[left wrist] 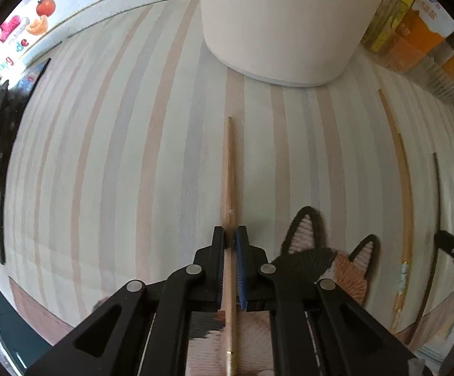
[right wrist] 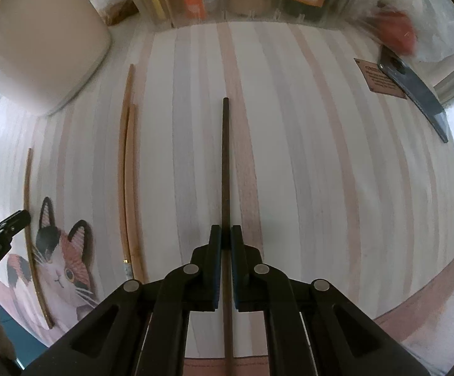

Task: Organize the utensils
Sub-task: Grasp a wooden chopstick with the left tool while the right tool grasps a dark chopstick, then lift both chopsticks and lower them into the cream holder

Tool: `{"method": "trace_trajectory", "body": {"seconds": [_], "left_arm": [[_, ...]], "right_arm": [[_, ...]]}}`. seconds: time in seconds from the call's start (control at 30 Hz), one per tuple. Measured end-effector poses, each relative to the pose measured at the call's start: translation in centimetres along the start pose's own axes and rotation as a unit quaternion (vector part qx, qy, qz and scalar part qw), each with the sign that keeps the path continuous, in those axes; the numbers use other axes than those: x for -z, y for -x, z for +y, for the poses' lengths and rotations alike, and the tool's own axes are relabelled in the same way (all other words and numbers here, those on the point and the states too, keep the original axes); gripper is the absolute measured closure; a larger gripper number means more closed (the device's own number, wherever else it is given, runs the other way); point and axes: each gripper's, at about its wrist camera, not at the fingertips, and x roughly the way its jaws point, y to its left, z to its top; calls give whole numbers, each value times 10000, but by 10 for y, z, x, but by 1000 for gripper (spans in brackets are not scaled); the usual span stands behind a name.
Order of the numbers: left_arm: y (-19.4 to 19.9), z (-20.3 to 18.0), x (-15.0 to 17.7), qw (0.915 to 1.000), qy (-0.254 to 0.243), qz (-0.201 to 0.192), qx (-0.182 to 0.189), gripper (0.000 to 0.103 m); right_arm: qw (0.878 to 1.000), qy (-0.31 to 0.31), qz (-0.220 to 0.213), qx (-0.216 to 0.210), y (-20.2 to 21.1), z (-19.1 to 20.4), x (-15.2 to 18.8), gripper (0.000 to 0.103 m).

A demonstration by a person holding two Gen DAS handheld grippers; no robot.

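My left gripper (left wrist: 230,235) is shut on a light wooden chopstick (left wrist: 229,172) that points ahead toward a tall white holder (left wrist: 283,25) at the back. My right gripper (right wrist: 226,233) is shut on a dark brown chopstick (right wrist: 226,163) that points straight ahead over the striped mat. A pair of light chopsticks (right wrist: 128,172) lies on the mat between the grippers; it also shows in the left wrist view (left wrist: 405,188). The white holder (right wrist: 39,50) stands at the far left in the right wrist view. The left gripper's tip (right wrist: 13,222) shows there too.
A striped placemat (left wrist: 117,156) with a cat picture (right wrist: 60,266) covers the table. A clear organizer (right wrist: 242,6) with orange and yellow packets stands at the back. A dark phone (right wrist: 414,91) and a small brown card (right wrist: 377,78) lie at the right.
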Motion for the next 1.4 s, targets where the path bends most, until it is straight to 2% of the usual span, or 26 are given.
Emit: {"method": "trace_trajectory", "body": {"seconds": [0.07,0.2,0.4,0.5,0.67,0.83,0.93,1.07,1.2,1.4], "left_arm": [[7,7,2,9999,81,-65,25,98],[35,20,4,9986,298,-366,234,98],[97,42,4,9927,421,-1057,391,99],[129,50,3,9874,435,-1461,413,99],[195,63,-2,9726,540,-2176,621,99],[266,66,-30,9510,570,-2912,868,99],[298,72,-54,9378,566,-3273,1010,99],[328,65,-89,9230,527,-3671,1024,99],[336,64,-126,9186,501,-3781,1030,99],[311,56,-177,9249,457,-3606,1117,99]], "right_arm": [[9996,-168,4,-238,3,-8,2,98],[9977,-136,-367,-559,29,-8,4,98],[9914,61,-937,-915,77,6,4,98],[9867,98,-1225,-1068,103,7,-5,98],[9767,189,-1688,-1314,142,27,-19,98],[9571,169,-2317,-1730,203,42,-47,98],[9386,124,-2793,-2023,245,53,-72,98],[9163,121,-3392,-2127,283,70,-110,98],[8968,11,-3930,-2034,305,89,-145,98],[8825,-45,-4374,-1729,301,112,-185,98]]}}
